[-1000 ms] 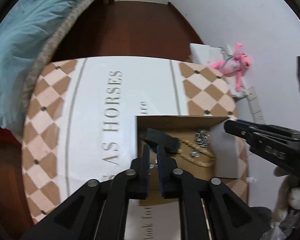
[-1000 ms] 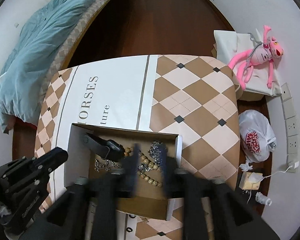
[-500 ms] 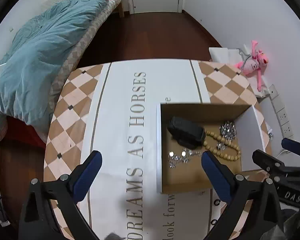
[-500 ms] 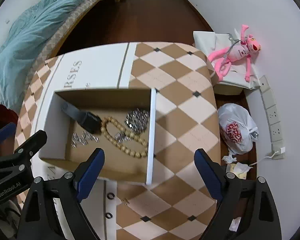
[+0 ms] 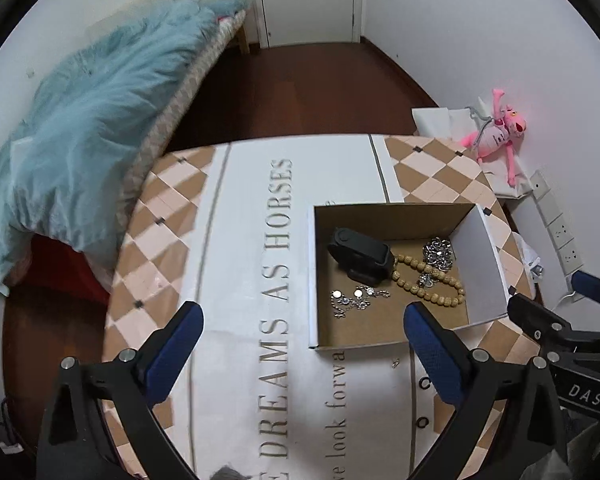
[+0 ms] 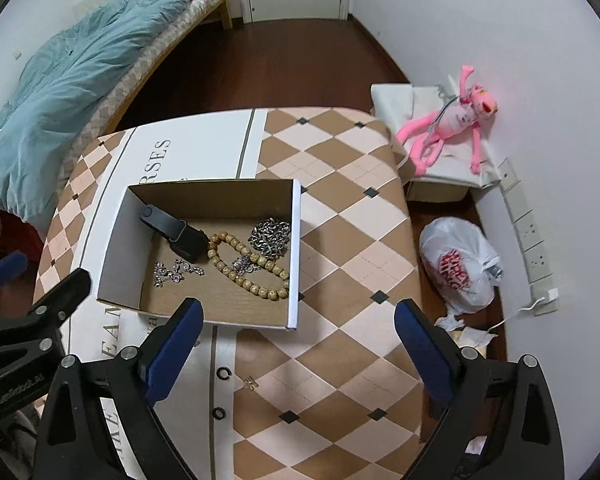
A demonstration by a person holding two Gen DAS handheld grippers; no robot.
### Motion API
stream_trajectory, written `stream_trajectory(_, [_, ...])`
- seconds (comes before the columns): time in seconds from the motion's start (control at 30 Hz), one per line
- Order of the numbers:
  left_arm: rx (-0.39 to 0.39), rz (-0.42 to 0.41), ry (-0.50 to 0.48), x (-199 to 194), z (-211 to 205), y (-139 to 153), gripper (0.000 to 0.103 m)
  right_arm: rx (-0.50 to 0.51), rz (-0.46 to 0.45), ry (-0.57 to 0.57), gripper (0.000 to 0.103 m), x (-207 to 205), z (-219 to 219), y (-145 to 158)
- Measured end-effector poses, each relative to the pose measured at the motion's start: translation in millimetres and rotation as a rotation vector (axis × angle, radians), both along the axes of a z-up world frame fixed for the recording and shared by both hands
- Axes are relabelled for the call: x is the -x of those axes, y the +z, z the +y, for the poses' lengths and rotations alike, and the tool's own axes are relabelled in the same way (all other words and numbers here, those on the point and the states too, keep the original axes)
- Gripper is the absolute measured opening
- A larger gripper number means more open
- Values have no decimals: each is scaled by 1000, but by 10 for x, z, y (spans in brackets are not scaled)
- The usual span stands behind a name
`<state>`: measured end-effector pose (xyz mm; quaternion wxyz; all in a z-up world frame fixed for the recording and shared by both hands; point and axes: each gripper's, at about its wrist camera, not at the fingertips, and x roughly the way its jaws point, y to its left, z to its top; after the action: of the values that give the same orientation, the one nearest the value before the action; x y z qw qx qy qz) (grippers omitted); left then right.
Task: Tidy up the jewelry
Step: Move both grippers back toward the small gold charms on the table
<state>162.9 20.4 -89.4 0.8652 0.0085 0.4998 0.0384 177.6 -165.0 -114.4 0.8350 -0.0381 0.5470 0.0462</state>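
Note:
An open cardboard box [image 5: 482, 264] [image 6: 118, 256] sits on the patterned tablecloth. In it lie a black watch band [image 5: 360, 254] [image 6: 176, 234], a wooden bead bracelet [image 5: 428, 284] [image 6: 244, 264], a heap of silver chain [image 5: 440, 252] [image 6: 270, 236] and small silver pieces [image 5: 354, 298] [image 6: 174, 272]. My left gripper [image 5: 300, 320] hovers open and empty, left of the box's near edge. My right gripper [image 6: 299, 312] hangs over the box's near right corner, its jaws still opening with nothing gripped. Small dark rings [image 5: 425, 383] [image 6: 223, 374] lie on the cloth before the box.
A bed with a blue duvet [image 5: 88, 132] stands at the left. A pink plush toy [image 6: 448, 120] lies on a white box at the right, and a white plastic bag [image 6: 458, 268] sits on the floor by the wall sockets [image 6: 528, 232]. Dark wood floor leads to a door.
Both grippers went from nearly shut over the box to wide open. Both drew back from the box, so more of the table and room shows.

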Motion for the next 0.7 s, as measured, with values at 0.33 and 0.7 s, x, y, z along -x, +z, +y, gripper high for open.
stream_trajectory(0.33, [7,-80,7,331,2,350,102,5,-96,-7,98,341,-5,435])
stream_trajectory(0.7, [-26,-104,33,598,29,268,102,-61,-82,-27,98,691,-86,381])
